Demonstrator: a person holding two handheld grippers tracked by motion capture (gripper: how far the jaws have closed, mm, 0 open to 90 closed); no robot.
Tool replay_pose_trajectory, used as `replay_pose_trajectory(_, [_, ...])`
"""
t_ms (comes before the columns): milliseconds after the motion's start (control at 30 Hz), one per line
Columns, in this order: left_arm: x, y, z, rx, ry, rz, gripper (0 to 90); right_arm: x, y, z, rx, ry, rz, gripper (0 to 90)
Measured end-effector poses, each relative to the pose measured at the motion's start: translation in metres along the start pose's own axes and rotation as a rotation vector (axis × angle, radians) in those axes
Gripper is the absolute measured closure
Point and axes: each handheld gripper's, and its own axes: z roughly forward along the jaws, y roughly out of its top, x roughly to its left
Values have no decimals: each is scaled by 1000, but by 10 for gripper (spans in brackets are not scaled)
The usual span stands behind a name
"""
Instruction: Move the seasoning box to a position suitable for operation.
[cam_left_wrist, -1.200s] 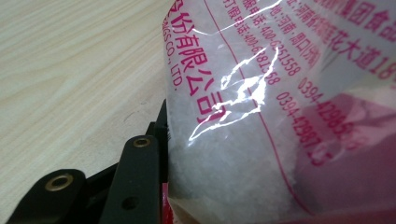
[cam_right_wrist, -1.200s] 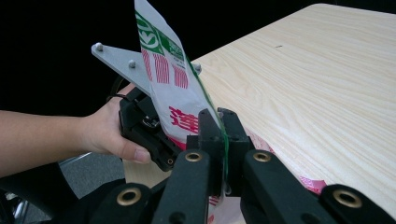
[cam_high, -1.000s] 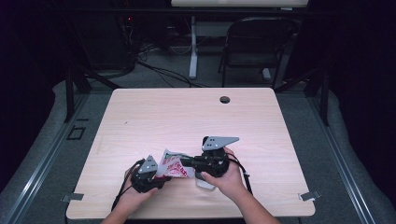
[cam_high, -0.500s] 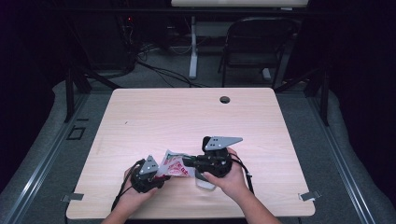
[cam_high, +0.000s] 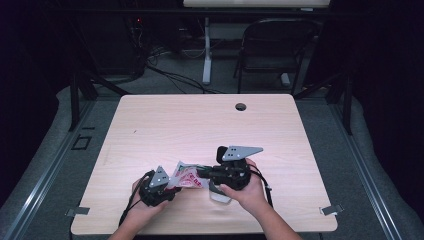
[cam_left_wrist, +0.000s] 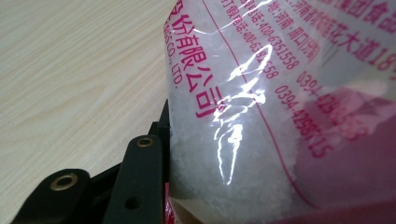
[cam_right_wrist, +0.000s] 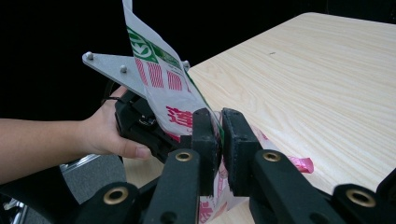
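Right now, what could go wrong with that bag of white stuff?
The right tongs, whose jaws have just been opening a little, pinch only a thin edge of the bag, so it might slip out. The left tongs press the full part, packed with white grains; pulling apart could tear the plastic and spill grains over the table.

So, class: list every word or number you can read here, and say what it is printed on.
"CO., LTD." – pink print on the clear bag of white grains.
"400-6351558" – same bag.
"0394-" – same bag; later digits blurred.
Chinese characters – same bag; not read with confidence.
Green logo and red characters – bag top, right gripper view; unreadable.
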Motion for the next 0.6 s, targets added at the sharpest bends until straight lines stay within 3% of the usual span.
replay_pose_trajectory(300, [-2, 7, -4, -12, 25, 7, 649, 2, 1, -5, -9, -2, -10, 884])
replay_pose_trajectory(600, [-4, 16, -4, -6, 82, 32, 650, 0, -2, -11, -19, -12, -21, 899])
